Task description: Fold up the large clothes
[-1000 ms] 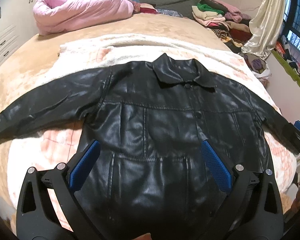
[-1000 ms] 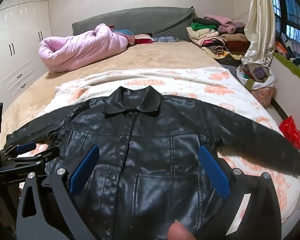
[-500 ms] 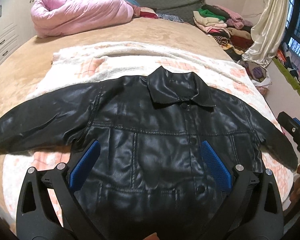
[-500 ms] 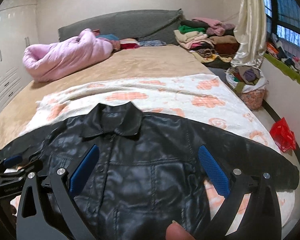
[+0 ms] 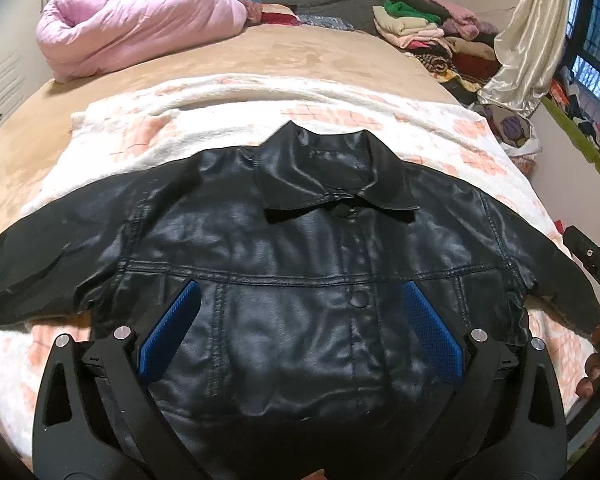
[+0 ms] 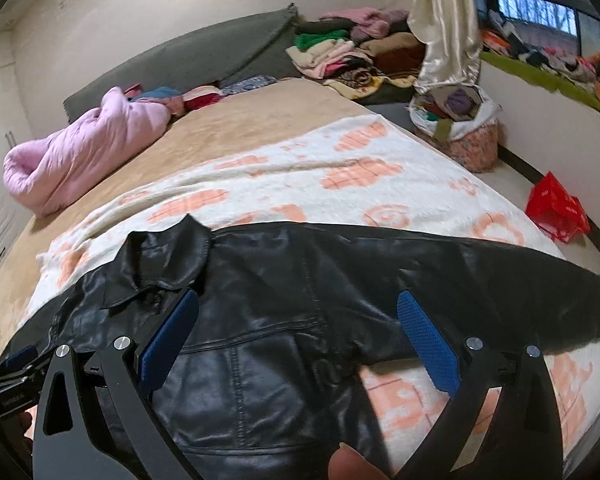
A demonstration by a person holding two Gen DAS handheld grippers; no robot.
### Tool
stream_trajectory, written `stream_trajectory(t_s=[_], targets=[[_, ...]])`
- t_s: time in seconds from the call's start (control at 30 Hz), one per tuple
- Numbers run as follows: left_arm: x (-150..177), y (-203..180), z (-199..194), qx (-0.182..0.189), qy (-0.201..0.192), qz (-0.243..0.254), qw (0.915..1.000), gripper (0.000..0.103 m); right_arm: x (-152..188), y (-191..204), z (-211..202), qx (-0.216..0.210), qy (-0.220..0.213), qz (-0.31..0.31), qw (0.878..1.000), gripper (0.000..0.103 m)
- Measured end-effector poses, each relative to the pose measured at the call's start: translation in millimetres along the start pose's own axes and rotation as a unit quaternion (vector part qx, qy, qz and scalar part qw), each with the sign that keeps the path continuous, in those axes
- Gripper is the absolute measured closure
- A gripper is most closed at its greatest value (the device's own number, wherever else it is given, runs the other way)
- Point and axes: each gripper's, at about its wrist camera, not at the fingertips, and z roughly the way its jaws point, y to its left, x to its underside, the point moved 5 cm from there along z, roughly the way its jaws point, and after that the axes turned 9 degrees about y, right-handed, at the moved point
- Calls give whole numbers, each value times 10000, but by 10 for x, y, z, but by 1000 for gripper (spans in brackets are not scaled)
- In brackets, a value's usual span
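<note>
— Lying flat on the bed, front up, is a black jacket (image 5: pixel 300 280), buttoned, with its collar (image 5: pixel 336 176) toward the headboard and both sleeves spread out sideways. Do you see it the same way?

— Yes. It rests on a white blanket (image 5: pixel 148 136) with orange patches, which covers the near part of a tan bedspread (image 5: pixel 292 56).

— Where is the left gripper (image 5: pixel 300 328)?

— Over the chest of the jacket, its blue pads (image 5: pixel 168 332) wide apart and holding nothing. One pad shows near the left armpit seam, the other right of the button row.

— And the right gripper (image 6: pixel 296 340)?

— Likewise spread wide and empty, above the jacket's right chest and armpit. The right sleeve (image 6: pixel 480 280) stretches across the blanket beyond it. A fingertip (image 6: pixel 352 464) shows at the bottom edge of that view.

— What else is around?

— A pink quilt (image 5: pixel 140 28) bunched at the far left of the bed, a pile of folded clothes (image 6: pixel 340 52) at the far right, a cream curtain (image 6: pixel 444 20), a full bag (image 6: pixel 460 124) on the floor and something red (image 6: pixel 556 208) beside the bed.
</note>
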Motion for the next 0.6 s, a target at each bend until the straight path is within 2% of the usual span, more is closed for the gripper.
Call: stream_trajectory(t_s=[0.27,0.6], targets=[[-59,-300,205,137,112,147,9997,9,-3,-303,85,202,49,274,9994,4],[-89,-683,442,112,276,442,9986,9,-14,-995,172,873,91,1124,9898,4]])
